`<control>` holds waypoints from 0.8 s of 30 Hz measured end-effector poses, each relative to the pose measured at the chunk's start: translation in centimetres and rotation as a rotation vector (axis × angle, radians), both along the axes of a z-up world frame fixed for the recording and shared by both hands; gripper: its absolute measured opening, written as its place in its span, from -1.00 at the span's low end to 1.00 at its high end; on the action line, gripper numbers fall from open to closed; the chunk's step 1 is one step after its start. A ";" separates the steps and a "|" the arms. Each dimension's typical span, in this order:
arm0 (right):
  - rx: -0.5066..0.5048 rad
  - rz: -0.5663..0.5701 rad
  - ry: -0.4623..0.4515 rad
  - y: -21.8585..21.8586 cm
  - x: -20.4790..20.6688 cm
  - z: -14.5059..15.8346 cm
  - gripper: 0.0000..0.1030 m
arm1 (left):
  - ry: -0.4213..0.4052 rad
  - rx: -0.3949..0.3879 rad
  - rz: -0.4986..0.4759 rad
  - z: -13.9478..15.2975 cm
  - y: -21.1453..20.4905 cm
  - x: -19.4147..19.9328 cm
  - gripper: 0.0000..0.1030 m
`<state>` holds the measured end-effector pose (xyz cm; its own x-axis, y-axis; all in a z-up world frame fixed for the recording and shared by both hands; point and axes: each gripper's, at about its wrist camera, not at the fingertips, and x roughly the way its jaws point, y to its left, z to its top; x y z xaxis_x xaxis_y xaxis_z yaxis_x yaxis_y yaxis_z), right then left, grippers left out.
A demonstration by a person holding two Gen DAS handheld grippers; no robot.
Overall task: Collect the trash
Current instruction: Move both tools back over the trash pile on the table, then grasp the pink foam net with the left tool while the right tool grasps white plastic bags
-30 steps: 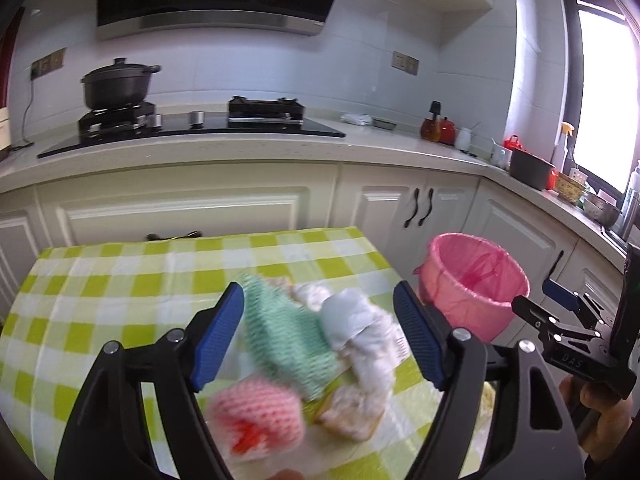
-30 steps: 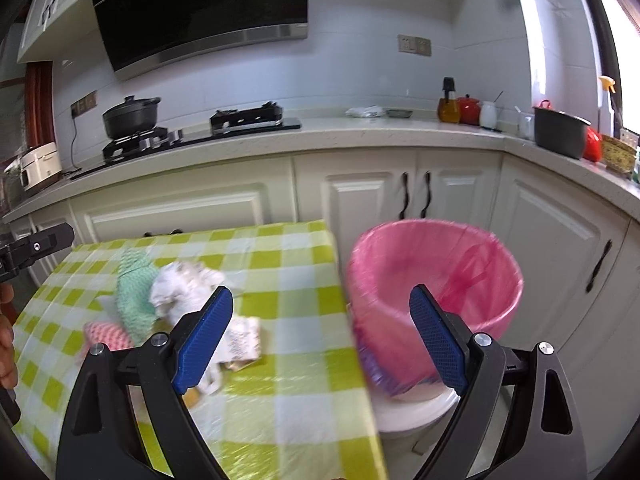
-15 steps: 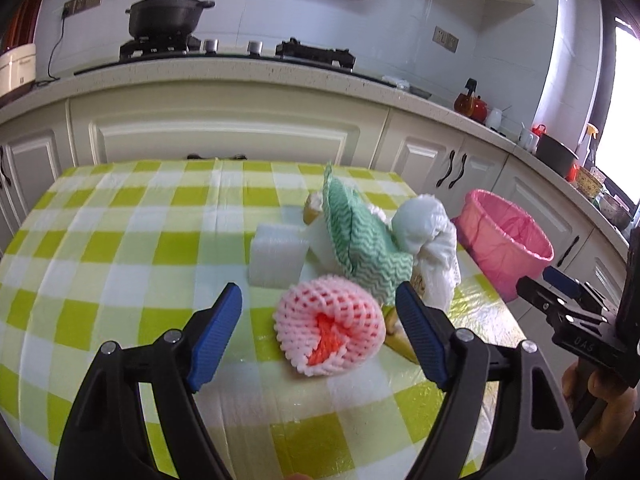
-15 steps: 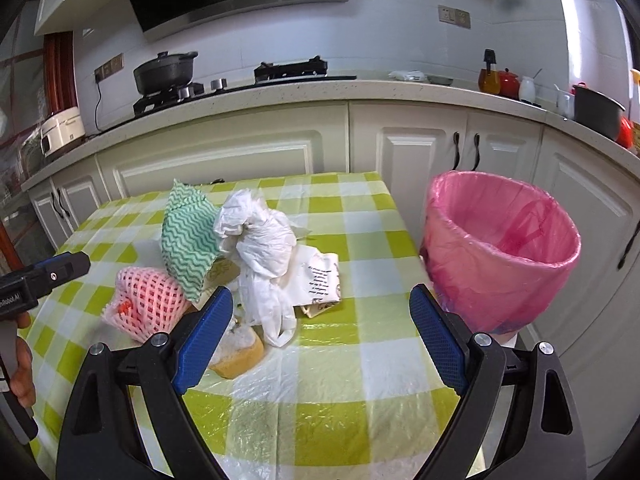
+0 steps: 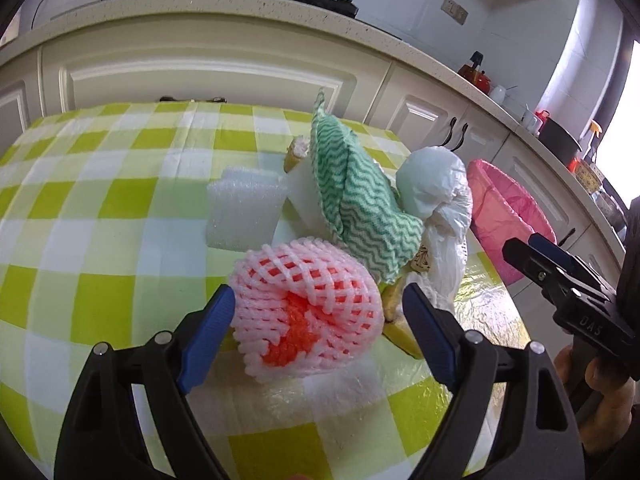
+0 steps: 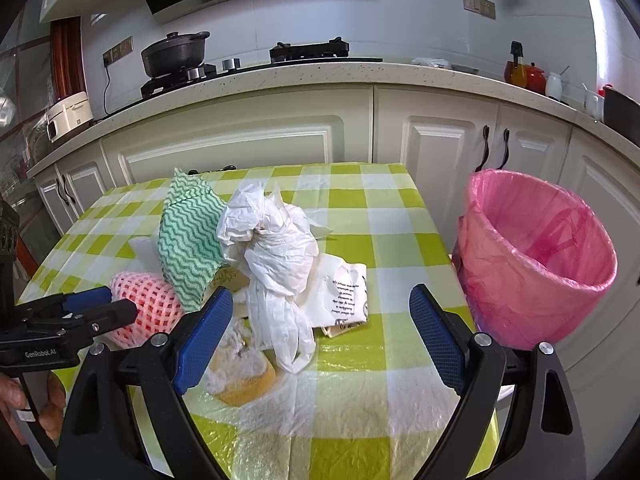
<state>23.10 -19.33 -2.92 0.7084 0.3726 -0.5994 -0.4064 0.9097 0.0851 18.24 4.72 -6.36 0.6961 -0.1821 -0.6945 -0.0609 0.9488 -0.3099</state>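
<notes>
A pile of trash lies on the green-checked table (image 6: 372,208). It holds a pink foam fruit net (image 5: 304,308), a green wavy cloth (image 5: 360,200), a crumpled white plastic bag (image 6: 272,248), a printed wrapper (image 6: 344,292), a white foam piece (image 5: 244,212) and a yellowish peel (image 6: 244,376). My left gripper (image 5: 316,300) straddles the foam net. Its jaws are opening and the pads do not press on the net. My right gripper (image 6: 320,292) is open, low over the table's near edge, with the bag's tail just beyond its fingertips and nothing gripped.
A bin lined with a pink bag (image 6: 536,256) stands on the floor off the table's right edge. White cabinets (image 6: 248,140) and a counter with a hob and a black pot (image 6: 174,52) run behind the table. A hand (image 5: 600,384) holds the right gripper.
Both grippers have come down and closer to the pile. The left one now has the foam net between its jaws, which stand slightly wider. The right one has swung left, away from the bin.
</notes>
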 end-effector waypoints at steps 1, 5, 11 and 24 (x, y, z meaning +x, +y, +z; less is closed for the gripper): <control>-0.001 0.005 0.001 0.2 0.2 0.0 0.64 | 0.007 -0.006 0.005 -0.2 0.1 0.2 0.61; -0.023 0.025 -0.001 1.5 1.4 -0.2 0.64 | 0.040 0.004 0.018 -0.9 0.4 0.8 0.61; -0.054 0.050 0.009 3.3 3.3 -0.5 0.64 | 0.064 0.003 0.025 -1.5 0.9 1.2 0.59; -0.088 0.102 0.058 5.1 4.9 -1.8 -0.35 | 0.057 0.013 0.010 -1.0 1.3 0.9 -0.14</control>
<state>27.97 -14.27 -4.69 0.6327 0.3853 -0.6717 -0.4939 0.8689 0.0331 19.18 6.06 -7.38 0.6568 -0.1657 -0.7356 -0.0881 0.9520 -0.2931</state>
